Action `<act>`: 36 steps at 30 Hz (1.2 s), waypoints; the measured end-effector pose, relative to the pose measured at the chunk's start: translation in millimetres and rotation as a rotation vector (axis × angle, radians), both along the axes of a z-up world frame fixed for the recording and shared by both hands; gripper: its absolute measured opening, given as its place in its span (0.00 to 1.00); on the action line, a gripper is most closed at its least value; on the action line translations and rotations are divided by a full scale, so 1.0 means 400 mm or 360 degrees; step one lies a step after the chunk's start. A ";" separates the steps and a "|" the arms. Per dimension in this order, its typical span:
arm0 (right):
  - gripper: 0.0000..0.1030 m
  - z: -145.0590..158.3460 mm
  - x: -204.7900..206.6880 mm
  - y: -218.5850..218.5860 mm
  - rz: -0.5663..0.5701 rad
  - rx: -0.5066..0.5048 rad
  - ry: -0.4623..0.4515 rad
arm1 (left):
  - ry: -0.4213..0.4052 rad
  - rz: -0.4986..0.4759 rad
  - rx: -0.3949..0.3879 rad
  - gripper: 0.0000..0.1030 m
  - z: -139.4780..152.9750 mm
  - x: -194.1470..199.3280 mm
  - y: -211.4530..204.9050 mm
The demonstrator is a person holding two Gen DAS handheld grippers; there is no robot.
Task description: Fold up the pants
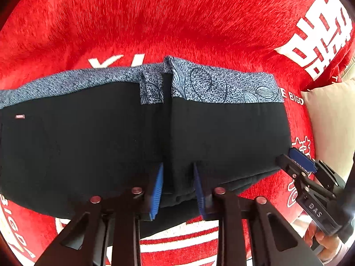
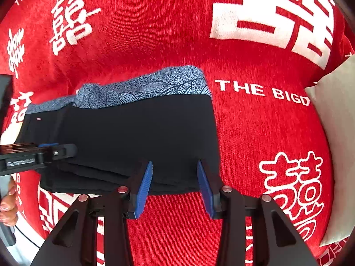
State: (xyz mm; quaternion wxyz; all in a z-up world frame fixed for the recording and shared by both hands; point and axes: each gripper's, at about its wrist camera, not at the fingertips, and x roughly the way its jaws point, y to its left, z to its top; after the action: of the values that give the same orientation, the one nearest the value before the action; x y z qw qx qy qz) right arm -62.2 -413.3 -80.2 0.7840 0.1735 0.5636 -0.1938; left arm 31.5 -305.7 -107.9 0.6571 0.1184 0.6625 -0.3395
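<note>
On the red blanket (image 2: 155,33), both gaping tools (image 1: 177,166) (image 2: 175,164) overhang folded pants (image 1: 88,144).

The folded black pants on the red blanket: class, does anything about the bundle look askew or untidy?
Slightly. The black pants lie folded on the red blanket, but the patterned blue waistband lining is turned out along the far edge, with a gap at the fly. At the near edge, layers are staggered rather than flush. No damage is visible.

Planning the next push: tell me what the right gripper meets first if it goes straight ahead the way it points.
The right gripper is open and points at the near edge of the folded black pants. Going straight on, its fingers would meet that stacked edge first, lying on the red blanket. How close it is remains unclear.
</note>
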 end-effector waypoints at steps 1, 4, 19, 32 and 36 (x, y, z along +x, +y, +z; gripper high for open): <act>0.44 -0.002 0.003 -0.001 0.0001 -0.0004 0.0005 | -0.0029 -0.0003 -0.0011 0.25 0.012 -0.005 0.001; 0.44 -0.003 0.006 0.000 -0.0003 -0.0004 0.0015 | -0.0068 -0.0002 -0.0063 0.20 0.048 -0.008 0.016; 0.46 -0.020 0.014 0.055 0.0119 -0.0061 0.0066 | -0.0142 -0.0051 -0.0039 0.16 0.005 -0.073 0.078; 0.41 0.051 -0.031 -0.075 -0.0113 0.0151 -0.0137 | -0.0287 0.0091 -0.0113 0.53 0.134 0.004 0.009; 0.21 0.050 -0.001 -0.194 -0.0284 0.0264 -0.0169 | -0.0308 0.0065 -0.0125 0.53 0.110 0.015 -0.082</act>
State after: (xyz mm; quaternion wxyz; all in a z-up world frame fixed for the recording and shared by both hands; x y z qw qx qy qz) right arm -62.6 -490.8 -60.0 0.7752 0.2973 0.5178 -0.2061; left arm 37.5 -338.5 -64.0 0.7290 0.1112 0.5843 -0.3388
